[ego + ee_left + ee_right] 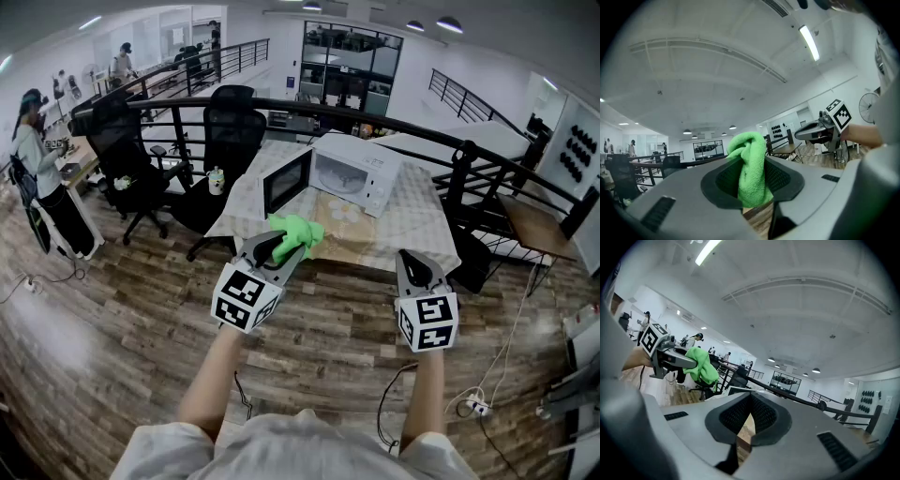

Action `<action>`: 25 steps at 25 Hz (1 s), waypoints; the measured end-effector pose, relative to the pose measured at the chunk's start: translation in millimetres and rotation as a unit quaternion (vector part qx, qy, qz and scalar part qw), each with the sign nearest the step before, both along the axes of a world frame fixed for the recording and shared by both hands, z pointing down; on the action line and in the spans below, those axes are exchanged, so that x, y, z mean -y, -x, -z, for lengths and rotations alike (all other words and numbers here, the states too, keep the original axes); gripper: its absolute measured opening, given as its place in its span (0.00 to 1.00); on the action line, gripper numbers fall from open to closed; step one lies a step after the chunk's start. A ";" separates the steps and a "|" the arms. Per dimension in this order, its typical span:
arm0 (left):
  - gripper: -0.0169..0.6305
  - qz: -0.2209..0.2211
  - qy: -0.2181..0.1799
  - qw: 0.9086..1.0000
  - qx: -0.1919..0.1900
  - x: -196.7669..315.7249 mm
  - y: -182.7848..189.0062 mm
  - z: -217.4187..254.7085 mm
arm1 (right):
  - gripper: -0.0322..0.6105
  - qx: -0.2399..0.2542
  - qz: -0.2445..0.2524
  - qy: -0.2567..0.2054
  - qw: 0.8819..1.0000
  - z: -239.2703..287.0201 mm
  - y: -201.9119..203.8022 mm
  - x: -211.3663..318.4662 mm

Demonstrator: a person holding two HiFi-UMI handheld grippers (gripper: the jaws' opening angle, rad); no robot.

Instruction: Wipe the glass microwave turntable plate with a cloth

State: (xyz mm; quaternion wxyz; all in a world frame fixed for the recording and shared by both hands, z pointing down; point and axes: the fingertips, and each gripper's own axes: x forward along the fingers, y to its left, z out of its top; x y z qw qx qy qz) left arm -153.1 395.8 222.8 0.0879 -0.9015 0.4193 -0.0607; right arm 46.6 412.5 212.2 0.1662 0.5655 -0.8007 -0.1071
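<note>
My left gripper [284, 246] is shut on a bright green cloth [298, 234], held in the air short of the table. In the left gripper view the cloth [751, 173] bulges up between the dark pads of the left gripper [752, 164]. The right gripper [415, 265] hovers level with it, to its right, shut with nothing in it; its pads meet in the right gripper view [751, 401]. The white microwave [352, 172] stands on the table with its door [287, 181] swung open. A pale round shape [344, 211] lies before it; I cannot tell whether it is the glass plate.
The table [412, 220] has a pale patterned cover. Black office chairs [230, 141] and a black railing [450, 150] stand round it. A person [42, 178] stands at far left. Cables and a power strip [476, 405] lie on the wood floor.
</note>
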 end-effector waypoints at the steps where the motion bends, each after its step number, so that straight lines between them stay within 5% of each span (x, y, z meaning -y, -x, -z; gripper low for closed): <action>1: 0.24 0.002 -0.003 1.000 0.001 2.5 1.6 0.6 | 0.07 0.000 0.000 0.000 1.000 -0.3 1.0 2.0; 15: 0.24 -0.025 0.010 1.000 0.002 24.7 26.3 -20.4 | 0.07 0.050 -0.009 -0.010 0.999 -11.9 26.2 19.4; 25: 0.24 -0.019 0.025 0.999 -0.007 100.0 25.3 -45.0 | 0.07 0.075 -0.019 -0.003 0.997 -28.2 12.9 83.0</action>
